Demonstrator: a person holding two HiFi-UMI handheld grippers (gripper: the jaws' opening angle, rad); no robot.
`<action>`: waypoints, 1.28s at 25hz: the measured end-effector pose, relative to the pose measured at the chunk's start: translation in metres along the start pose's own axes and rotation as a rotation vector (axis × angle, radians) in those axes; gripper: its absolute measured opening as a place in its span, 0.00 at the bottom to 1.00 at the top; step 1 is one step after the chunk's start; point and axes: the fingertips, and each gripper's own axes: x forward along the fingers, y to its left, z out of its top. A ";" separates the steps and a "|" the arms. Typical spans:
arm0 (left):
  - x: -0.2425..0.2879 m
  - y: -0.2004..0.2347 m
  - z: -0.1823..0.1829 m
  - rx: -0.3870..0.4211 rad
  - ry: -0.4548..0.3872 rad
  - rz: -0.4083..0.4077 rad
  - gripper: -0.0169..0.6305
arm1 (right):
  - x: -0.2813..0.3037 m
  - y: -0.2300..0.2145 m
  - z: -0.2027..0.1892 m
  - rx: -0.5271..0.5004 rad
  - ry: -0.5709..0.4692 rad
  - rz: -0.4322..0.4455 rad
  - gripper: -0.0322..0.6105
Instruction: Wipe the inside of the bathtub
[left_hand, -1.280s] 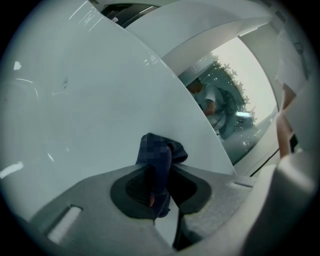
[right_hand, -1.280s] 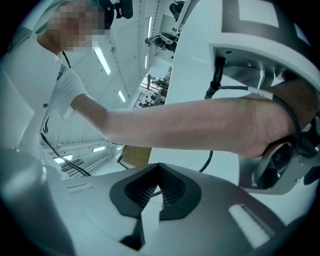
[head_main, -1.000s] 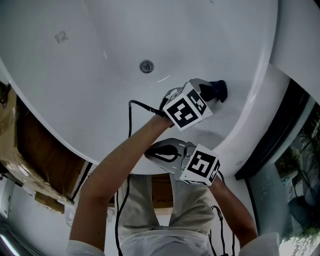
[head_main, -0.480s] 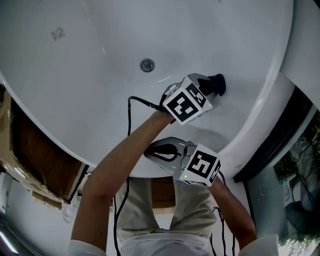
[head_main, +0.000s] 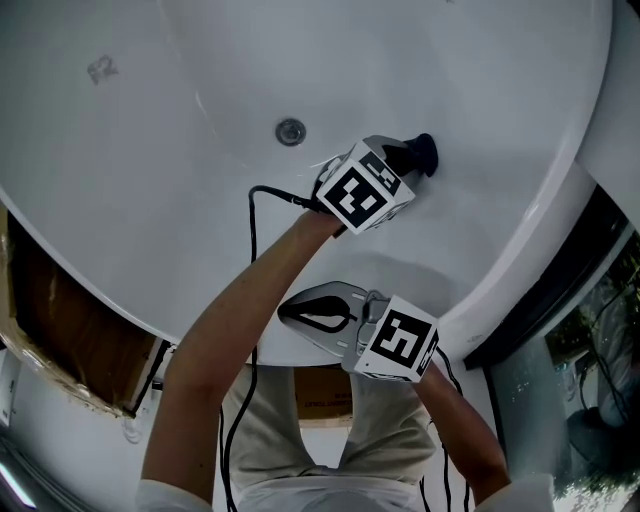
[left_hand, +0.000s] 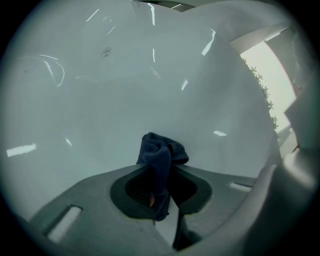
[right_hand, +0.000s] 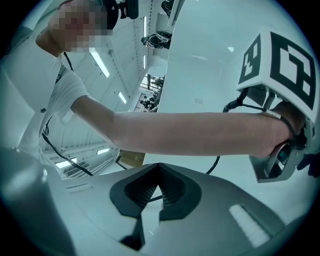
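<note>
A white bathtub (head_main: 150, 150) fills the head view, with its round drain (head_main: 290, 130) near the middle. My left gripper (head_main: 408, 156) reaches into the tub and is shut on a dark blue cloth (head_main: 424, 153), which presses against the tub's inner wall to the right of the drain. In the left gripper view the cloth (left_hand: 160, 160) is bunched between the jaws in front of the white tub wall (left_hand: 125, 90). My right gripper (head_main: 300, 310) stays over the tub's near rim, shut with nothing between its jaws. In the right gripper view the left forearm (right_hand: 190, 132) crosses in front.
A brown cardboard box (head_main: 60, 330) stands on the floor left of the tub. A black cable (head_main: 252, 250) runs from the left gripper along the arm. The tub's curved rim (head_main: 530, 240) and a dark window frame (head_main: 560, 290) lie to the right.
The left gripper with the cloth has moved deeper into the tub, up and slightly left in the head view. The right gripper has held its place on the rim.
</note>
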 end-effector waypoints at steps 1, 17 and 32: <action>0.001 0.002 -0.001 -0.003 -0.003 0.002 0.12 | 0.000 0.001 0.000 -0.008 0.008 0.008 0.06; 0.023 0.061 -0.026 -0.053 0.012 0.083 0.12 | 0.006 -0.007 -0.001 -0.036 0.046 0.048 0.06; 0.043 0.123 -0.055 -0.118 0.060 0.199 0.12 | 0.004 -0.015 -0.008 -0.029 0.061 0.064 0.06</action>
